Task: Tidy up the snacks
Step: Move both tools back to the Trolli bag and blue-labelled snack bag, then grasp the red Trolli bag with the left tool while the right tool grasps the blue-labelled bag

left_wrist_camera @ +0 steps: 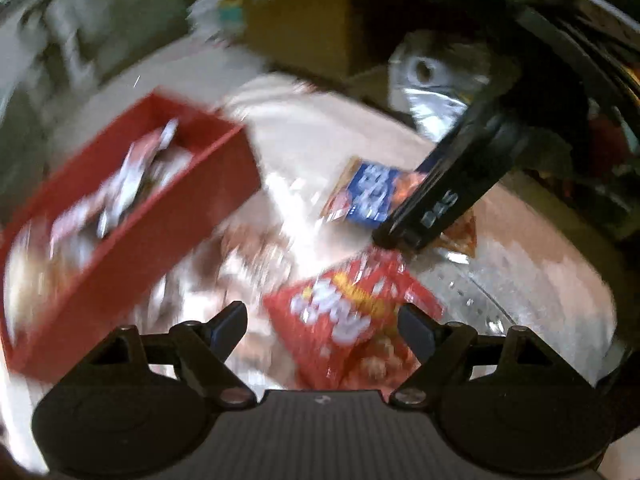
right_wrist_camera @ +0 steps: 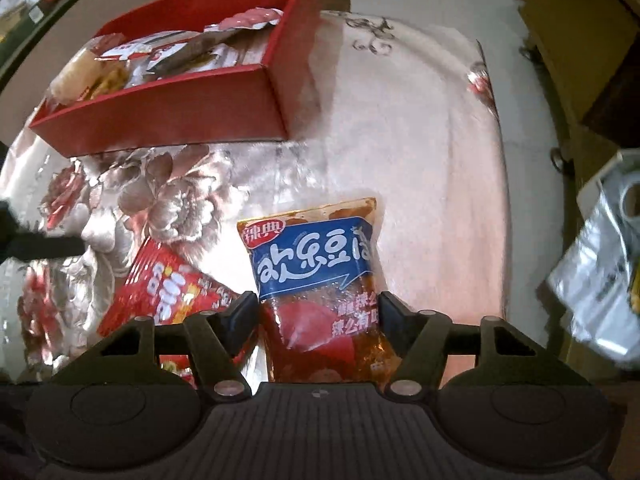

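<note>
A red box [right_wrist_camera: 180,96] with several snack packets in it stands on the flowered cloth; it also shows in the left wrist view [left_wrist_camera: 132,216], blurred. A blue-labelled snack packet [right_wrist_camera: 320,280] lies flat between the open jaws of my right gripper [right_wrist_camera: 318,316]; the fingers flank its lower half. A red snack packet [right_wrist_camera: 168,292] lies left of it. My left gripper [left_wrist_camera: 322,326] is open above that red packet [left_wrist_camera: 352,320]. The right gripper's finger [left_wrist_camera: 440,200] reaches over the blue packet [left_wrist_camera: 368,196] in the left wrist view.
The table has a pink flowered cloth [right_wrist_camera: 420,140]. Cardboard boxes [right_wrist_camera: 568,32] stand beyond its right edge. A silvery bag [right_wrist_camera: 600,272] lies at the right. The left gripper's finger [right_wrist_camera: 40,246] enters from the left.
</note>
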A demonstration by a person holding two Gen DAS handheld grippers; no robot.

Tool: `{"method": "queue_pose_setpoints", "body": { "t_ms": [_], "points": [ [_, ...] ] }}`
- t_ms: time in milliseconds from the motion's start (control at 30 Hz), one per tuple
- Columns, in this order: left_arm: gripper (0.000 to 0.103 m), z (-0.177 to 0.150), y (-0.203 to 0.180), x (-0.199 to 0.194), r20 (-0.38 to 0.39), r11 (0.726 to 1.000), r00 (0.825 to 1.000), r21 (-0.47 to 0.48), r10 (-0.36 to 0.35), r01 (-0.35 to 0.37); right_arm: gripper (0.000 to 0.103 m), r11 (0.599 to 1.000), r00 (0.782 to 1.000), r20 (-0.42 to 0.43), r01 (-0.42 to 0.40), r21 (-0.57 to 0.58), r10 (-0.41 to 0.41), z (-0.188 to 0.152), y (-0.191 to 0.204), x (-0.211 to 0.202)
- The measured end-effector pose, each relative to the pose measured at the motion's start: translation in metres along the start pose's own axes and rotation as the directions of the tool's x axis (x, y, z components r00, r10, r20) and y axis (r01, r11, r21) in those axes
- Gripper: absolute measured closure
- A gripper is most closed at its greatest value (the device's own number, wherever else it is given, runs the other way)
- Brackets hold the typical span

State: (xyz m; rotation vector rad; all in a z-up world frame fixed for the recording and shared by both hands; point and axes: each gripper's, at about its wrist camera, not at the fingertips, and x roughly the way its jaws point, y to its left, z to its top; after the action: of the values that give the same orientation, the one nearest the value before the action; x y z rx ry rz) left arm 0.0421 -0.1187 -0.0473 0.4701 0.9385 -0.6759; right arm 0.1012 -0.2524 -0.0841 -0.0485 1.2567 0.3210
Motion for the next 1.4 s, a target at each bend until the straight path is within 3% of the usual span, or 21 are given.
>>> {"method": "queue_pose_setpoints", "body": {
  "t_ms": [100, 200, 233, 333, 467, 600, 700, 800, 867, 933, 1033, 1167, 1200, 1267, 1333, 1400],
  "points": [
    [0.026, 0.014, -0.013, 0.004, 0.014, 0.988, 1.0, 0.154, -0.028, 0.025, 0.027, 1.0, 1.0, -0.002, -0.006, -0.012, 0.006, -0.005, -0.003, -0.002],
    [0.026, 0.022, -0.021, 0.019, -0.038, 0.94, 0.999, 0.34, -0.02, 0.031, 0.023, 0.999, 0.999, -0.007, -0.038, -0.012, 0.037, -0.005, -0.011, -0.004],
    [0.026, 0.023, -0.021, 0.024, -0.074, 0.921, 0.997, 0.383, -0.038, 0.064, 0.02, 0.999, 0.999, -0.009, -0.052, -0.008, 0.052, -0.004, -0.012, -0.003],
    [0.026, 0.028, -0.016, 0.038, -0.166, 0.897, 0.98, 0.41, -0.105, 0.166, 0.016, 0.997, 0.997, -0.021, -0.076, -0.012, 0.076, -0.001, -0.014, -0.002],
    [0.018, 0.028, -0.016, 0.05, -0.193, 0.881, 0.972, 0.426, -0.134, 0.206, 0.0, 0.992, 0.991, -0.043, -0.125, -0.015, 0.124, 0.003, -0.012, 0.003],
    [0.018, 0.018, -0.023, 0.048, -0.209, 0.88, 0.966, 0.415, -0.156, 0.232, 0.0, 0.994, 0.994, -0.049, -0.098, -0.04, 0.096, 0.003, -0.003, 0.006],
    [0.015, 0.001, -0.019, 0.046, -0.169, 0.929, 0.977, 0.322, -0.131, 0.18, 0.0, 0.996, 0.996, -0.048, -0.08, -0.043, 0.078, 0.004, 0.003, 0.008],
    [0.016, -0.013, 0.0, 0.04, -0.128, 0.987, 0.987, 0.112, -0.099, 0.114, 0.0, 0.998, 0.998, -0.041, -0.04, -0.054, 0.038, 0.002, 0.01, 0.01],
    [0.017, -0.027, 0.013, 0.031, -0.094, 0.995, 0.99, -0.028, -0.102, 0.1, 0.0, 0.997, 0.999, -0.037, -0.007, -0.072, 0.004, -0.001, 0.017, 0.011],
    [0.017, -0.04, 0.018, 0.02, -0.118, 0.991, 0.99, -0.115, -0.078, 0.064, 0.0, 0.995, 0.999, -0.034, 0.011, -0.098, -0.015, -0.004, 0.025, 0.011],
    [0.018, -0.058, 0.016, 0.001, -0.144, 0.988, 0.986, -0.136, -0.089, 0.07, 0.002, 0.991, 0.998, -0.055, -0.027, -0.133, 0.02, -0.013, 0.036, 0.007],
    [0.018, -0.061, 0.005, -0.021, -0.109, 1.0, 0.994, -0.024, -0.015, 0.013, 0.001, 0.979, 0.997, -0.071, -0.021, -0.202, 0.007, -0.037, 0.052, 0.004],
    [0.018, -0.061, 0.005, -0.026, -0.104, 0.998, 0.994, -0.05, -0.033, 0.028, 0.001, 0.978, 0.998, -0.07, -0.011, -0.208, -0.003, -0.043, 0.053, 0.002],
    [0.018, -0.059, 0.014, -0.025, -0.102, 0.973, 0.988, -0.21, -0.119, 0.096, 0.002, 0.98, 0.997, -0.071, 0.001, -0.198, -0.016, -0.051, 0.049, -0.002],
    [0.018, -0.056, 0.022, -0.02, -0.077, 0.915, 0.985, -0.387, -0.158, 0.116, 0.002, 0.99, 0.998, -0.061, -0.021, -0.137, 0.013, -0.051, 0.036, -0.006],
    [0.018, -0.053, 0.021, -0.017, -0.062, 0.872, 0.989, -0.482, -0.132, 0.086, 0.002, 0.999, 0.999, -0.033, -0.008, -0.052, 0.006, -0.044, 0.021, -0.013]
  ]
}}
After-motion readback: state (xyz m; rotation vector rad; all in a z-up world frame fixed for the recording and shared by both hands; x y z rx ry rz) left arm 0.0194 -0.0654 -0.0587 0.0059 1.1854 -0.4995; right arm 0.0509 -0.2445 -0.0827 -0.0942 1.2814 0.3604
